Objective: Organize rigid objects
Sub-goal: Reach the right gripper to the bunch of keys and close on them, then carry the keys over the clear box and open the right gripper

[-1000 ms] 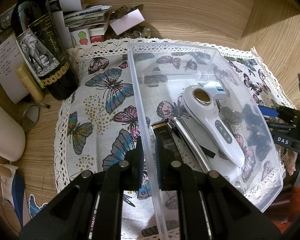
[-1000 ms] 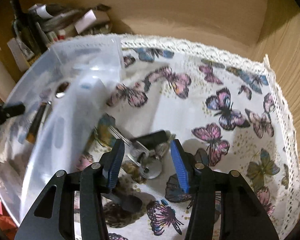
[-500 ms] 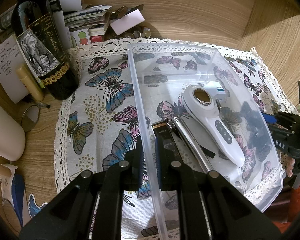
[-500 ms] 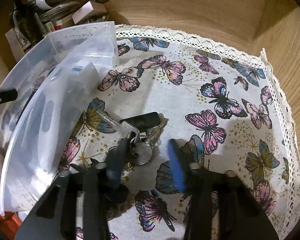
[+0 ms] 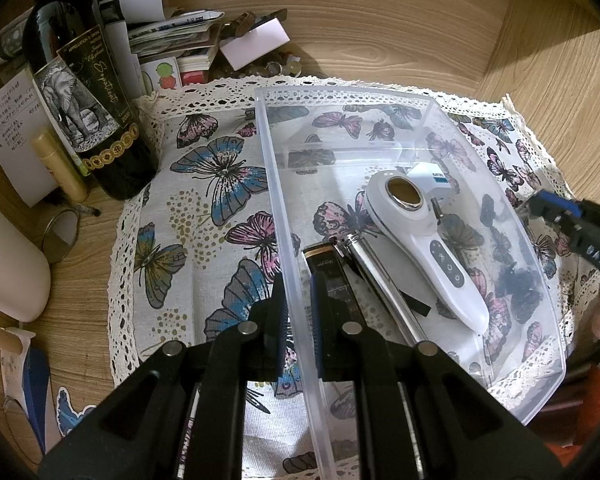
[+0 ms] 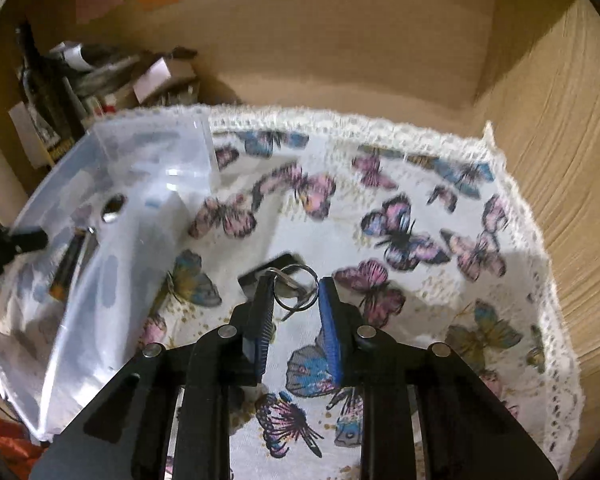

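The right claw (image 6: 294,294), its jaws just closed, grips the key bunch (image 6: 292,284) above the butterfly cloth (image 6: 400,208) beside the clear bin (image 5: 380,96), whose near wall the left claw (image 5: 298,312) clamps.

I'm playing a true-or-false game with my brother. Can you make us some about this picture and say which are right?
1. The left claw pinches the wall of the clear box. True.
2. The right claw is empty. False: it grips the keys.
3. The white device lies in the box. True.
4. The cloth has flowers on it. False: butterflies.
5. The bottle lies inside the box. False: it stands outside, left of it.
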Demonstrator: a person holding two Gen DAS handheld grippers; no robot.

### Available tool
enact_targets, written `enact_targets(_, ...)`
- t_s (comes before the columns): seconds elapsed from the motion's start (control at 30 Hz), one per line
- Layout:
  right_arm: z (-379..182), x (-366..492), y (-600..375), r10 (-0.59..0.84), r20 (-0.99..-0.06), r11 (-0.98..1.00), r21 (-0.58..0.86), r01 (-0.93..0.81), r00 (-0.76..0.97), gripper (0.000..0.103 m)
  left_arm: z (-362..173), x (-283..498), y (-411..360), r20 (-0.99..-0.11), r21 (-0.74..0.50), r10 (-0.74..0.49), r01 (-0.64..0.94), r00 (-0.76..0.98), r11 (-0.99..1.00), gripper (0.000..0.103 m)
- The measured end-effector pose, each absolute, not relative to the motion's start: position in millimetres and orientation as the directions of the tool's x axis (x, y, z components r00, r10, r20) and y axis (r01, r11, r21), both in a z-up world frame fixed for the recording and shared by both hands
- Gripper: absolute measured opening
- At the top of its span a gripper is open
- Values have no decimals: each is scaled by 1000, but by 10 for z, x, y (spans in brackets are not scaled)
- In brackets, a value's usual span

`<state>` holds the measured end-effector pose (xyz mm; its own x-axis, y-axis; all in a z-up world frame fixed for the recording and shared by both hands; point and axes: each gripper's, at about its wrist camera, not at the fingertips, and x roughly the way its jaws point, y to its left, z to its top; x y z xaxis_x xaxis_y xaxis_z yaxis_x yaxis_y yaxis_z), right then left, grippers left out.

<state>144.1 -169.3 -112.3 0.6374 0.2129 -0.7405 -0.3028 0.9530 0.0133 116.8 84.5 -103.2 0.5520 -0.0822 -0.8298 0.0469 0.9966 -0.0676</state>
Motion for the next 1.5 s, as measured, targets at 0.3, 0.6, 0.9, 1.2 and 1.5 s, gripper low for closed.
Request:
enact_targets(0.3,-637,1351,-1552,274,-637,937,8,-349,721,21,-1037,1164,849,-830,-66,-82,49,552,997,11)
enact_targets(0.6,-310,1236,-1181,413,-550,879,32,-476,726,21,-1034,1164,848,-830,-65,-82,49,552,997,11)
enact_targets(0.9,-396,1163,-727,513,-575,798,48,-600,637,21,-1042,1163,853,-829,-68,-84,49,552,996,10)
enact_targets(1.2,-784,1248,-419,506,-686,758,65,-649,523,21,-1043,1162,852,-830,-68,-84,49,552,996,10)
enact_targets(1.5,-1006,1336,-334,462,-760,751,62,-658,456,21,-1043,1162,851,-830,-67,-83,49,552,997,10)
